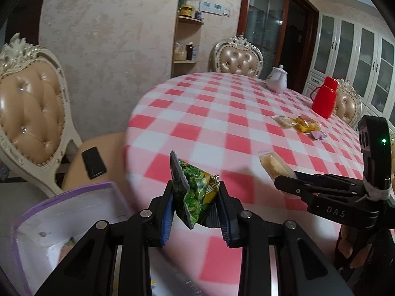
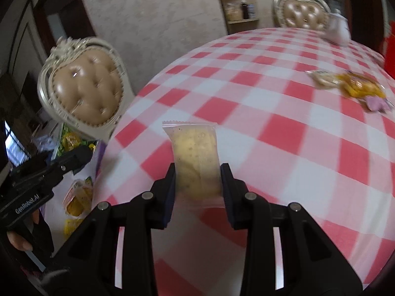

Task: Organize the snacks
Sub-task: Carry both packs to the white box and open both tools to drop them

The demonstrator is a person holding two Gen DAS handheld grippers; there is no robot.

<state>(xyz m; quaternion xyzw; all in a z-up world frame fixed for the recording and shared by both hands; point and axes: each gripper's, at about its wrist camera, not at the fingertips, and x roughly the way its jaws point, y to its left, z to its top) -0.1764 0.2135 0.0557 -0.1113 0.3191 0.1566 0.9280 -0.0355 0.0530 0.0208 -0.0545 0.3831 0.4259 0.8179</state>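
The left claw (image 1: pixel 195 197) is pinching a green snack packet (image 1: pixel 197 187) by its crumpled edge and the right claw (image 2: pixel 197 180) is clamping a pale biscuit pack (image 2: pixel 196 157) above the tabletop's (image 1: pixel 222 113) near-left edge, so either slick wrapper risks slipping before reaching the purple-rimmed box (image 1: pixel 61 209).

Two fisheye views, each looking forward and downward along its own fingers, sit close above the checked desk (image 1: pixel 222 113). Both take in the far tufted chair (image 2: pixel 302 12), the corner shelf (image 1: pixel 187 42), and the scattered snacks (image 2: pixel 355 86).
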